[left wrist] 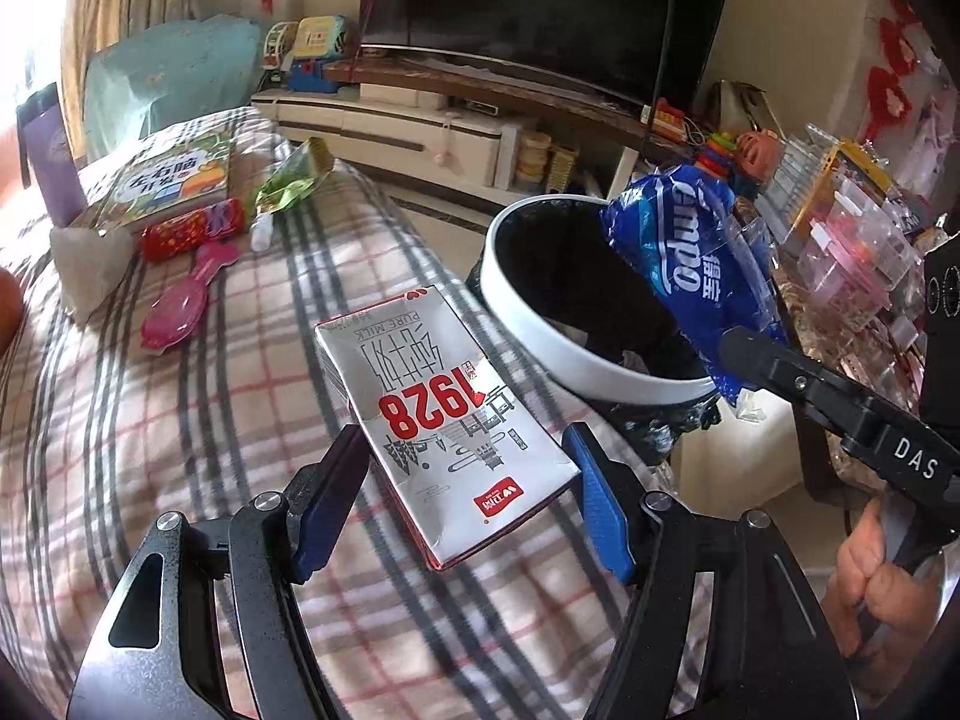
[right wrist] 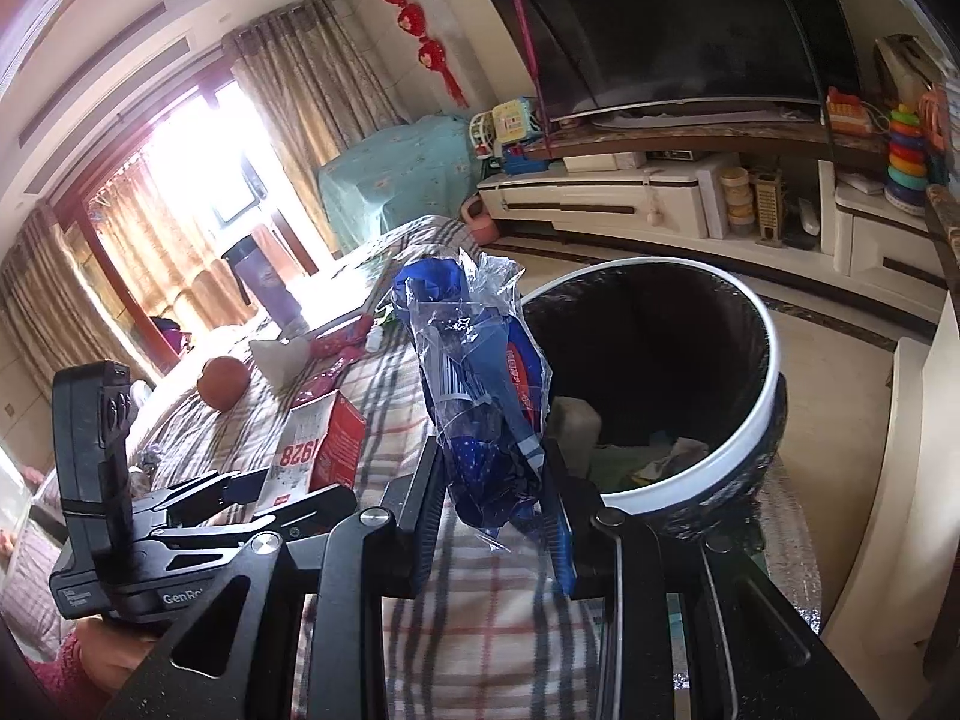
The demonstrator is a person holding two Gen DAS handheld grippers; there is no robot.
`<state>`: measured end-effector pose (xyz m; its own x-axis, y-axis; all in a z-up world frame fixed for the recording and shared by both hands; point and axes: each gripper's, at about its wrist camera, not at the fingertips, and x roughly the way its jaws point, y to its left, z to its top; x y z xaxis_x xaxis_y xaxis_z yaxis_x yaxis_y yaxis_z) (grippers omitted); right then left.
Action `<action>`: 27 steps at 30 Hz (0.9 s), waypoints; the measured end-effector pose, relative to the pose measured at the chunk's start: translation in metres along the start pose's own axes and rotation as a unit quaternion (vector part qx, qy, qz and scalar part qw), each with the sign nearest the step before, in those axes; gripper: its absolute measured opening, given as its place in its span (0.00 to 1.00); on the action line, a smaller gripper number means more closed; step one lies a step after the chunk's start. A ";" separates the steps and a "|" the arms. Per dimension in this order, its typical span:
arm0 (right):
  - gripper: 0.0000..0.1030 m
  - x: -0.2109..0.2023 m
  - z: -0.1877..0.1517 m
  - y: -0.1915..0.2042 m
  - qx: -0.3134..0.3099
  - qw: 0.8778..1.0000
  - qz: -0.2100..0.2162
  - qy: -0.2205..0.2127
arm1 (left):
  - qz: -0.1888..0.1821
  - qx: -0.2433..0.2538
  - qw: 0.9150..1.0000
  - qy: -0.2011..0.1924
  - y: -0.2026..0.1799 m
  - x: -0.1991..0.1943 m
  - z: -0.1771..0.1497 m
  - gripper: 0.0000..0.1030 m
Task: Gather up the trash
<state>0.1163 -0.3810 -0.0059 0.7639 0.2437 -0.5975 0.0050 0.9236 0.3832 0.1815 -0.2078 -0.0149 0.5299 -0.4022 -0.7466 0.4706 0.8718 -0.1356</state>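
A: What's the left gripper (left wrist: 465,498) got?

B: We've got the milk carton (left wrist: 447,426) pinched btwn the blue pads, one pad on each long side. It's white w/ red "1928" print, held up over the plaid bedspread (left wrist: 180,408), not resting on it.

A: And the right gripper (right wrist: 495,516)?

B: Clamped on the blue plastic wrapper (right wrist: 480,384), crumpled, part clear film. In the left wrist view the wrapper (left wrist: 690,276) hangs right at the far-right rim of the trash bin (left wrist: 600,372), over its opening.

A: Where's the bin?

B: Just beside the bed edge, right of the carton. White rim, black liner (right wrist: 660,348). We see some scraps at the bottom already.

A: Anything left on the bed?

B: Yep, further back on the left: green wrapper (left wrist: 294,180), red packet (left wrist: 192,231), pink brush (left wrist: 180,300), small white bottle (left wrist: 262,234), kids' book (left wrist: 174,180), crumpled tissue (left wrist: 90,270). All well apart from the carton.

A: Hands?

B: Fingers (left wrist: 870,576) on the right gripper's handle show at the near right.
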 end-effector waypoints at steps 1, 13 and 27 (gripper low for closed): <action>0.29 0.000 0.000 -0.001 0.001 1.000 -0.001 0.000 | -0.001 0.001 1.000 0.000 -0.002 0.000 0.001 0.65; 0.29 -0.002 0.003 -0.016 0.011 1.000 -0.013 -0.003 | -0.016 0.012 1.000 0.005 -0.019 0.010 0.012 0.57; 0.29 -0.003 0.006 -0.029 0.018 1.000 -0.023 -0.004 | -0.025 0.029 0.999 0.004 -0.035 0.015 0.024 0.57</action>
<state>0.1180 -0.4103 -0.0107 0.7679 0.1993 -0.6088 0.0625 0.9226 0.3808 0.1900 -0.2505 -0.0054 0.4994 -0.4418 -0.7453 0.5363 0.8332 -0.1346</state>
